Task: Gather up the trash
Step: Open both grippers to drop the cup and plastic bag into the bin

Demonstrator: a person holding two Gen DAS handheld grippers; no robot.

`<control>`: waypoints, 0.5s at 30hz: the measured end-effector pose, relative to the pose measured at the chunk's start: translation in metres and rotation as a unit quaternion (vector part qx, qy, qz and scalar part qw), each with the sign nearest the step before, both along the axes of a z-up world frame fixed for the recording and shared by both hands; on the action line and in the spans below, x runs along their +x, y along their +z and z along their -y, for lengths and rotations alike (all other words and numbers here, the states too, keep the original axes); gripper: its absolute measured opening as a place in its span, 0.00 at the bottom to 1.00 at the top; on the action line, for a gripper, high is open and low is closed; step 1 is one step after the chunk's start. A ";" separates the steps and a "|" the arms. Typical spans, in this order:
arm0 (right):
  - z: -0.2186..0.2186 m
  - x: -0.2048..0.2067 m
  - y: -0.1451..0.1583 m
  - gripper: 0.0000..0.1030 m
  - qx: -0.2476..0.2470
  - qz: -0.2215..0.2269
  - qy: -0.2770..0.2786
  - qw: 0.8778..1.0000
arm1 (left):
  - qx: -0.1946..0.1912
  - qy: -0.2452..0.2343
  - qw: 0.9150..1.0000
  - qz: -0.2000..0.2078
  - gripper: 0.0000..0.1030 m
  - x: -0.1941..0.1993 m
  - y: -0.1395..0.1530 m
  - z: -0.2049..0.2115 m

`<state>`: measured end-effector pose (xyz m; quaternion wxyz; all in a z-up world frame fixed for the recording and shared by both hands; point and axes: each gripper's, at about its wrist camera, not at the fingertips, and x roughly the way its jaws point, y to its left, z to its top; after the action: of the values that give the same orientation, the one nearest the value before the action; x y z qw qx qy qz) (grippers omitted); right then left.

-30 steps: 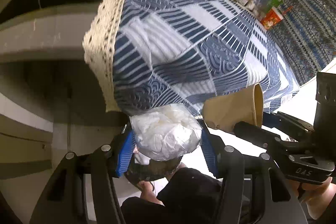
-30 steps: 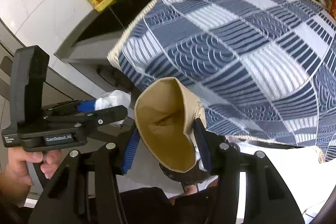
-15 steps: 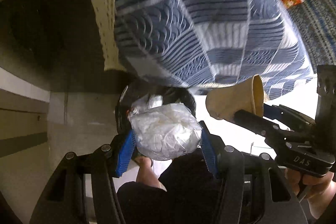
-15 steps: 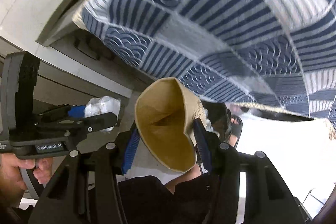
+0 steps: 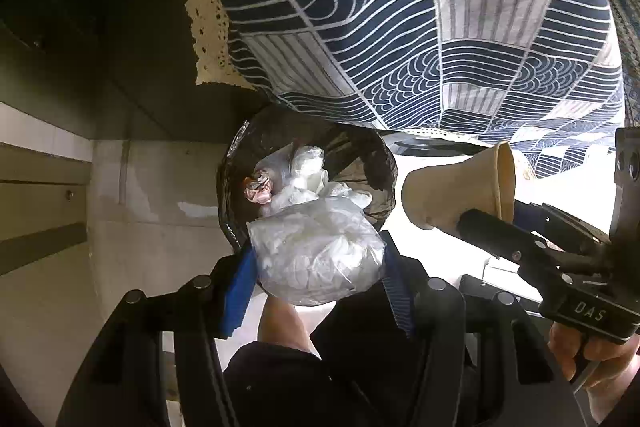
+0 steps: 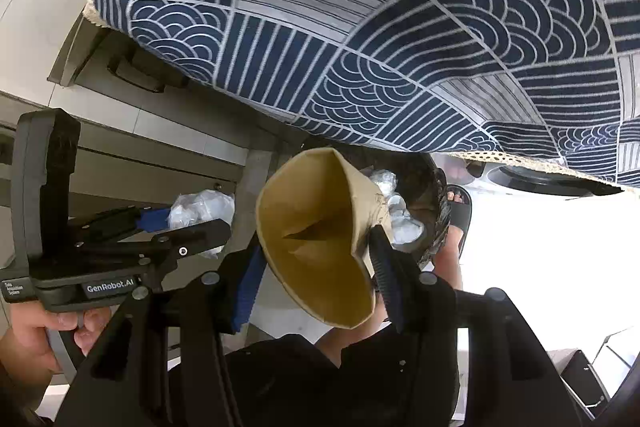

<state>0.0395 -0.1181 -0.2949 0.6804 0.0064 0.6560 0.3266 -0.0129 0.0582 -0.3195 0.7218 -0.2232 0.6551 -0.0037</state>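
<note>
In the left wrist view, the left gripper (image 5: 318, 273) sits at the lower centre of the frame, its blue-padded fingers (image 5: 237, 293) clamped on a crumpled ball of clear and white plastic film (image 5: 318, 259). Just above that ball in the picture lies a round black-lined trash bin (image 5: 384, 163), already holding white crumpled plastic and a small pinkish wrapper (image 5: 257, 189). At the right of the frame the right gripper (image 5: 486, 223) grips a squashed tan paper cup (image 5: 456, 187) — beside the bin's rim, not over its opening. The right wrist view shows the same cup (image 6: 320, 227) at centre, pinched flat between that gripper's fingers (image 6: 386, 267), mouth facing the camera. A navy and white wave-patterned tablecloth with a cream lace edge (image 5: 420, 19) fills the upper frame in both views — the bin sits below its hanging edge.
</note>
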 end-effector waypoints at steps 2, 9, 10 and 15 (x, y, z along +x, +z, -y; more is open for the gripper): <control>0.001 0.002 -0.002 0.51 0.003 -0.003 -0.004 1.000 | 0.000 -0.001 1.000 -0.001 0.54 0.003 -0.002 0.000; 0.007 0.011 -0.003 0.54 0.017 -0.020 -0.027 0.999 | -0.005 -0.004 1.000 -0.014 0.71 0.014 -0.006 0.001; 0.007 0.012 -0.003 0.59 0.020 -0.025 -0.032 0.999 | -0.005 -0.004 1.000 -0.015 0.72 0.015 -0.006 0.002; 0.011 0.018 -0.005 0.61 0.028 -0.036 -0.047 0.998 | 0.001 -0.007 1.000 -0.023 0.74 0.018 -0.008 0.002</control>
<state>0.0573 -0.1296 -0.2994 0.6707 0.0678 0.6696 0.3117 0.0056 0.0561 -0.3272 0.7066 -0.2176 0.6734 -0.0028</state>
